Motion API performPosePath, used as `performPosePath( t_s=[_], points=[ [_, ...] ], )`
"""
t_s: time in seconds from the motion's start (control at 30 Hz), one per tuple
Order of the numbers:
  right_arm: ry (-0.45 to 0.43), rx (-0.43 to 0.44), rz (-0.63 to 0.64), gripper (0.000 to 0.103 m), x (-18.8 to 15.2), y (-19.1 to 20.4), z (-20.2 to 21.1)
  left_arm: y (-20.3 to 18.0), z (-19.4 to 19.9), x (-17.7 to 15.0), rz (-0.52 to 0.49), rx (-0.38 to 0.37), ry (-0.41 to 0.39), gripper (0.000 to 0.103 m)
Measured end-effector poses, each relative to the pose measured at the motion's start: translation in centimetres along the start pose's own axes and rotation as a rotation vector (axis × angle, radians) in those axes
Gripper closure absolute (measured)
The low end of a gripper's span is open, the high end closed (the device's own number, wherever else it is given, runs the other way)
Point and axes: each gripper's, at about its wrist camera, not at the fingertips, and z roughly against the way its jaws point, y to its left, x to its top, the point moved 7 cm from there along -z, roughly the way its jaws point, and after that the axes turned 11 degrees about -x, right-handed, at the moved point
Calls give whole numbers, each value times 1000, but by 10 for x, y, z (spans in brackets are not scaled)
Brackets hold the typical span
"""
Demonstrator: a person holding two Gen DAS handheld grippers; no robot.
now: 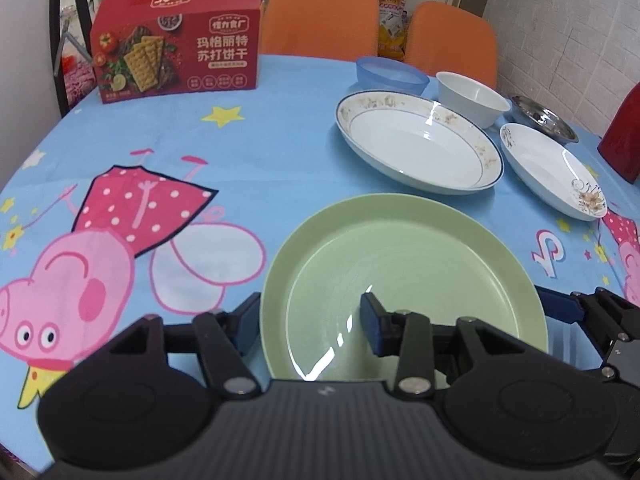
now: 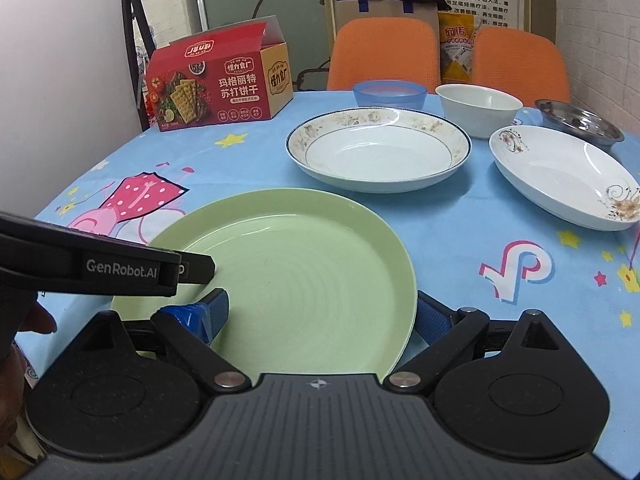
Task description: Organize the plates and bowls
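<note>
The left claw stands wide open around the left rim of the green plate: one finger sits outside the rim on the tablecloth side, the other finger rests over the plate's inner well. Whether either pad actually touches the plate cannot be told; nothing is clamped.

The right claw is likewise spread wide, straddling the right half of the green plate. Its left fingertip lies over the plate's floor, and its right fingertip sits just outside the rim at about 3 o'clock of the plate. It is released, gripping nothing. In the right wrist view the left claw's body, marked GenRobot.AI, reaches in from 9 o'clock over the plate's left edge.

The green plate lies flat on the table, nearest the person. From it, at 12 o'clock in the right wrist view, lies the gold-rimmed white dish; at 2 o'clock lies the flower-patterned white dish. Behind these, along the far edge, stand the blue bowl, the white bowl and the steel bowl, each apart from its neighbours. A red cracker box stands at 11 o'clock.
</note>
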Motion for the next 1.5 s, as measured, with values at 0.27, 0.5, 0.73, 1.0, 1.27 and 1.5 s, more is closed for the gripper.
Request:
performPosePath(
  t_s=[0.27, 0.5, 0.73, 1.0, 1.27, 1.5],
  points=[
    [-71, -76, -152, 20, 23, -64, 33, -3, 32, 26, -16, 32, -125, 25],
    [-32, -131, -178, 20, 36, -92, 33, -15, 34, 56, -45, 33, -171, 25],
    [-47, -65, -160, 20, 63, -86, 11, -8, 5, 83, -22, 21, -147, 25],
    [89, -28, -179, 20, 87, -76, -66, 10, -55, 127, 5, 18, -75, 25],
    [134, -35, -130, 20, 94, -66, -104, 17, -100, 144, -29, 4, -1, 25],
    [143, -34, -96, 18, 100, -51, -112, 26, -102, 146, -35, 21, 0, 25]
  ],
)
